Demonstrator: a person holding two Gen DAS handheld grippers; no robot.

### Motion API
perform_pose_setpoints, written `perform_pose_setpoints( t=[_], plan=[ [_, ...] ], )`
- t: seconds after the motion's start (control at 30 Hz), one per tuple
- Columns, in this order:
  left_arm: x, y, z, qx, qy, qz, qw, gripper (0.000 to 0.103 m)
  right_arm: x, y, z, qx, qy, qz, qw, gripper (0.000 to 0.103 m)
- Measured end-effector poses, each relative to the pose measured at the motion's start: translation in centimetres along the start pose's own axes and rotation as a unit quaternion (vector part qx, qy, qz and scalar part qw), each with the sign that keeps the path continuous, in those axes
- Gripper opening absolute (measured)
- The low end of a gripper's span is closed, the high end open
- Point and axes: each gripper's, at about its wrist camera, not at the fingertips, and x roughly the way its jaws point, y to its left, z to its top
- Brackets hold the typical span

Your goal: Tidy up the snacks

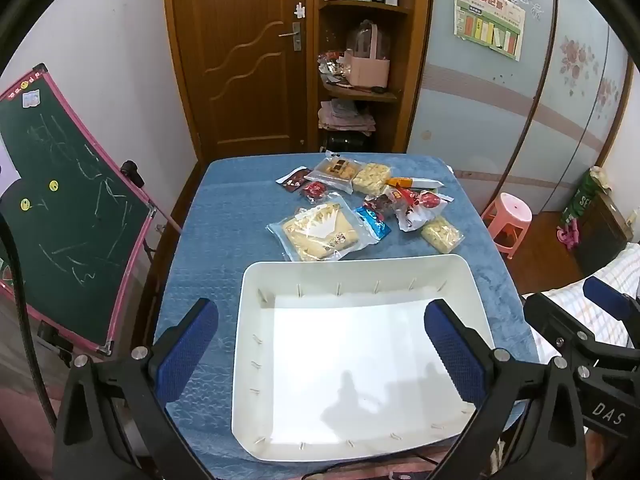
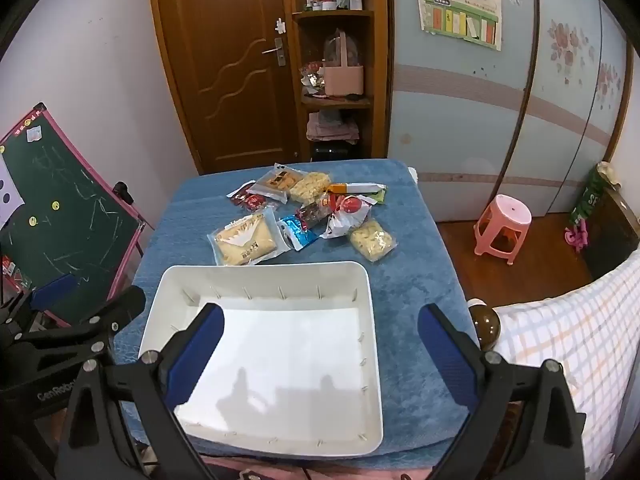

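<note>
A white plastic bin [image 1: 360, 268] sits empty at the near end of a blue-covered table [image 1: 224, 216]; it also shows in the right wrist view [image 2: 264, 270]. Behind it lies a heap of snack packets: a large biscuit pack [image 1: 320, 234] [image 2: 246, 242], a blue packet [image 1: 374, 222] [image 2: 298, 230], a red-and-white bag [image 1: 420, 206] [image 2: 348, 212], pale cracker packs [image 1: 442, 234] [image 2: 372, 238] and several small packets further back. My left gripper [image 1: 322, 350] is open and empty above the bin. My right gripper [image 2: 320, 350] is open and empty above the bin's right side.
A green chalkboard easel [image 1: 68, 216] stands left of the table. A pink stool [image 2: 502, 222] stands on the floor to the right. A checked cloth [image 2: 568, 352] lies near right. A wooden door and shelves [image 1: 356, 64] are behind the table.
</note>
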Motion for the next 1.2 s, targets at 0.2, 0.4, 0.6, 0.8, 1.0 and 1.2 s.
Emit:
perform_pose_setpoints(
  t=[0.2,0.4,0.6,0.8,1.0,1.2],
  plan=[
    [0.0,0.0,0.0,0.000,0.000,0.004,1.0000,0.102,0.2,0.0,-0.1,-0.005,-0.004,-0.001,1.000,0.098],
    [0.0,0.0,-0.3,-0.008,0.006,0.003,1.0000,0.102,0.5,0.0,-0.3,-0.001,0.000,0.004,1.000,0.098],
    [0.7,0.0,0.1,-0.004,0.007,0.003,1.0000,0.102,0.8,0.5,-0.7,-0.002,0.007,0.009,1.000,0.098],
    [0.3,0.2,0.3,-0.005,0.007,0.003,1.0000,0.102,1.4,0.2,-0.4,-0.004,0.014,0.010,1.000,0.098],
    [0.4,0.2,0.1,-0.005,0.007,0.002,1.0000,0.102,1.5,0.2,-0.4,-0.004,0.015,0.010,1.000,0.098],
    [0.4,0.2,0.1,-0.005,0.007,0.003,1.0000,0.102,1.6,0.2,-0.4,-0.003,0.017,0.012,1.000,0.098]
  ],
)
